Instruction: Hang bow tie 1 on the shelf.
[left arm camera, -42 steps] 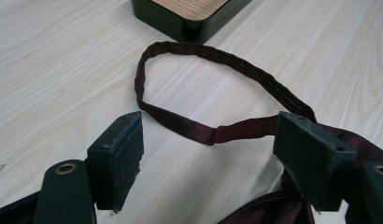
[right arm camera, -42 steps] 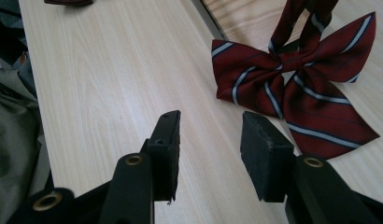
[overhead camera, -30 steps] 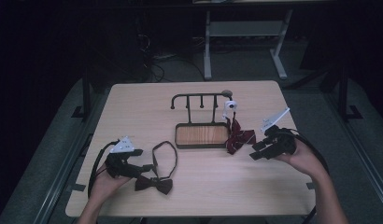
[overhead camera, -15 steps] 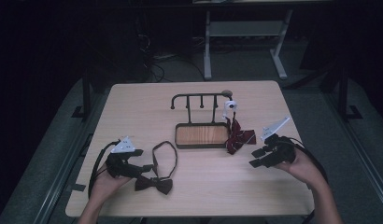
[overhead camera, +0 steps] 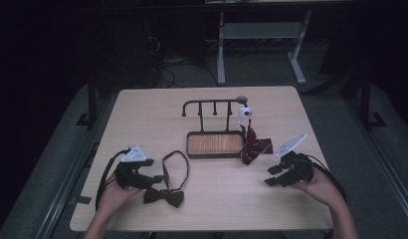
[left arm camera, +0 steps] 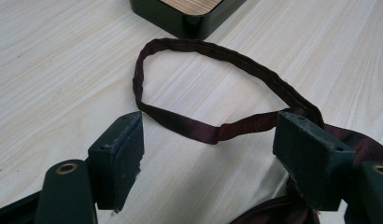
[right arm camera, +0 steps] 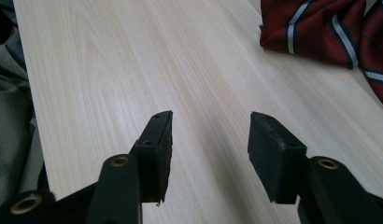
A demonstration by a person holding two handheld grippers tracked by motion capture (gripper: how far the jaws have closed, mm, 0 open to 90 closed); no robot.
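Claws both gape empty. The right claw has drawn back from the striped red bow tie beside the wood-floored black rack; the left claw straddles the dark maroon bow tie, left of that rack, likely next.

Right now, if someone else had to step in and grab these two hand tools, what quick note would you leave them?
Left gripper: open, jaws straddling the strap of the dark bow tie lying flat on the table; nothing gripped.
Right gripper: open and empty, over bare wood near the striped red tie.
Striped red tie hangs from the right end of the hook stand, its end bunched on the table.
Done: one tie hung.
Left, probably: close on the strap, lift it and loop it over a free hook.
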